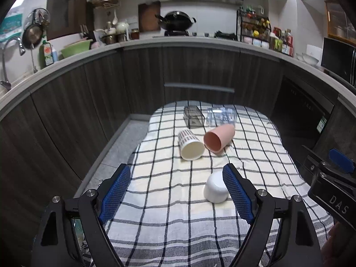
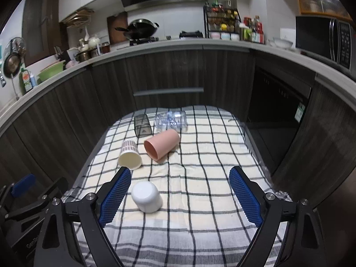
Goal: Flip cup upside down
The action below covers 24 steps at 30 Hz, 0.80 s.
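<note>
Your left gripper (image 1: pixel 176 192) and right gripper (image 2: pixel 180 194) both hover over the checked cloth (image 2: pixel 200 178) with jaws spread wide, holding nothing. The white cup (image 2: pixel 146 197) already stands mouth-down near you. Farther off, the pink cup (image 2: pixel 162 145) and the striped cup (image 2: pixel 130 154) lie on their sides, just beside each other, mouths facing you. Behind them lie a dark clear container (image 2: pixel 142 125) and a clear glass (image 2: pixel 171 120)

Bare checked cloth (image 2: pixel 200 178) lies right of the white cup (image 2: pixel 145 197); farther back, the striped cup (image 2: pixel 130 153), pink cup (image 2: pixel 162 144) and two clear containers crowd the tabletop
</note>
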Each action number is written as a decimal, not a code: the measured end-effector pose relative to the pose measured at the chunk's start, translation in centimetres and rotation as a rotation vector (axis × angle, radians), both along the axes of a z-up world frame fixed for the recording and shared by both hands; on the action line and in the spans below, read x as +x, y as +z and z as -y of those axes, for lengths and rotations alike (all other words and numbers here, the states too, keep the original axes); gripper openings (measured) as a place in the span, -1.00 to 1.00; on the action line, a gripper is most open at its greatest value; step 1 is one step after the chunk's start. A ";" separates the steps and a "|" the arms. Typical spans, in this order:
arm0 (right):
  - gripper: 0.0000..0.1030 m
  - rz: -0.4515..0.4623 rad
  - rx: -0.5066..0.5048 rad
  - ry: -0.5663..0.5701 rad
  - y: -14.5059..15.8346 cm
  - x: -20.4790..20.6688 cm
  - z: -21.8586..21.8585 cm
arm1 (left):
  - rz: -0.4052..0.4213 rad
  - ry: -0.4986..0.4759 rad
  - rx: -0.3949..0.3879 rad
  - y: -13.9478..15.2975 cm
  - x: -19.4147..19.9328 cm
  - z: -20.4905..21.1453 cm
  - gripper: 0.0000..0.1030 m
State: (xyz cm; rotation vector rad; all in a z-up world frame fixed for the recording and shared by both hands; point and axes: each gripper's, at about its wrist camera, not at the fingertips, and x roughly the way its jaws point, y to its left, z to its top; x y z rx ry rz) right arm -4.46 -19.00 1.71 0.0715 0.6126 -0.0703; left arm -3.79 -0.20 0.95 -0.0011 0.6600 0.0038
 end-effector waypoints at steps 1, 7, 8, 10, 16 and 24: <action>0.79 0.009 -0.009 0.003 0.2 -0.2 -0.2 | 0.008 0.006 -0.002 0.1 -0.3 -0.1 0.66; 0.81 0.042 -0.041 0.019 1.1 -1.4 -1.2 | 0.048 0.018 0.001 0.6 -1.8 -0.4 0.66; 0.81 0.045 -0.044 0.021 1.2 -1.5 -1.3 | 0.054 0.018 0.006 0.6 -2.0 -0.4 0.66; 0.81 0.053 -0.049 0.019 1.3 -1.7 -1.3 | 0.061 0.019 0.011 0.6 -2.3 -0.4 0.67; 0.81 0.054 -0.045 0.015 1.4 -2.2 -1.3 | 0.069 0.029 0.016 0.7 -2.8 -0.5 0.70; 0.81 0.054 -0.039 0.004 1.2 -2.3 -0.8 | 0.073 0.024 0.034 0.5 -3.1 -0.3 0.79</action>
